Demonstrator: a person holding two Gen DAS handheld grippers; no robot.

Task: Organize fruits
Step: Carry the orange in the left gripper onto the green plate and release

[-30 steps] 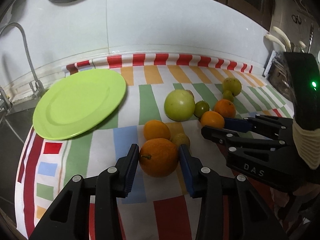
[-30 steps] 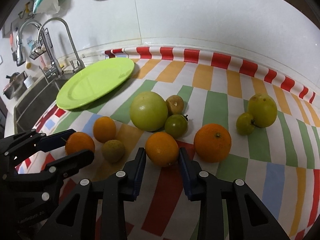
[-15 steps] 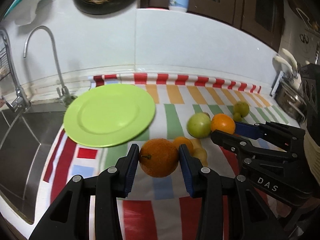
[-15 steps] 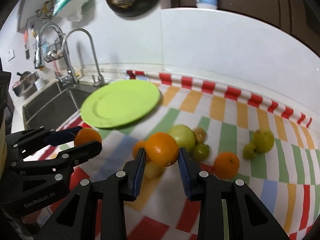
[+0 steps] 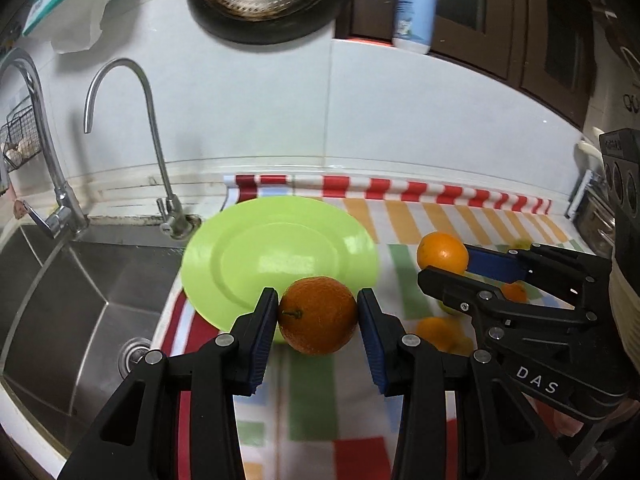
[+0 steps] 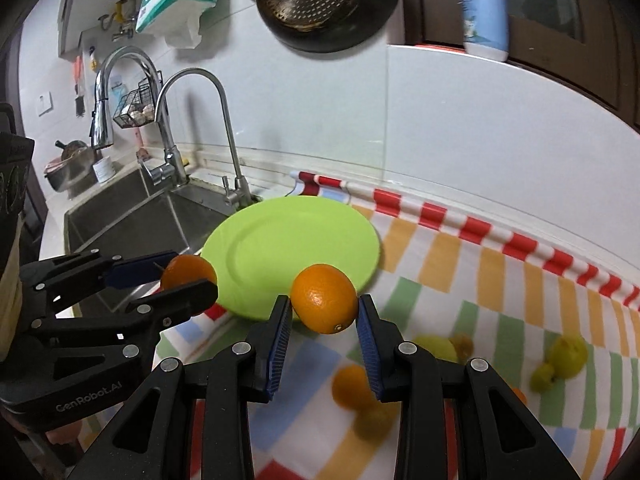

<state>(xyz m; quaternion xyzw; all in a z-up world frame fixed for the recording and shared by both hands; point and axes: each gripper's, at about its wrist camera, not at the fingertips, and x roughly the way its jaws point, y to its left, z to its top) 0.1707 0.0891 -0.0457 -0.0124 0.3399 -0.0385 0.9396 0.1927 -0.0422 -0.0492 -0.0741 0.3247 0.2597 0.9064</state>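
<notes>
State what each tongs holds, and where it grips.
Left tongs: an orange, pinched across its sides. Right tongs: a second orange, likewise.

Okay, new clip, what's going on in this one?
A person is sorting fruit with two handheld grippers. The left gripper is shut on an orange and the right gripper is shut on a second orange, both held in the air near the empty green plate. Other fruits lie on the striped cloth.
</notes>
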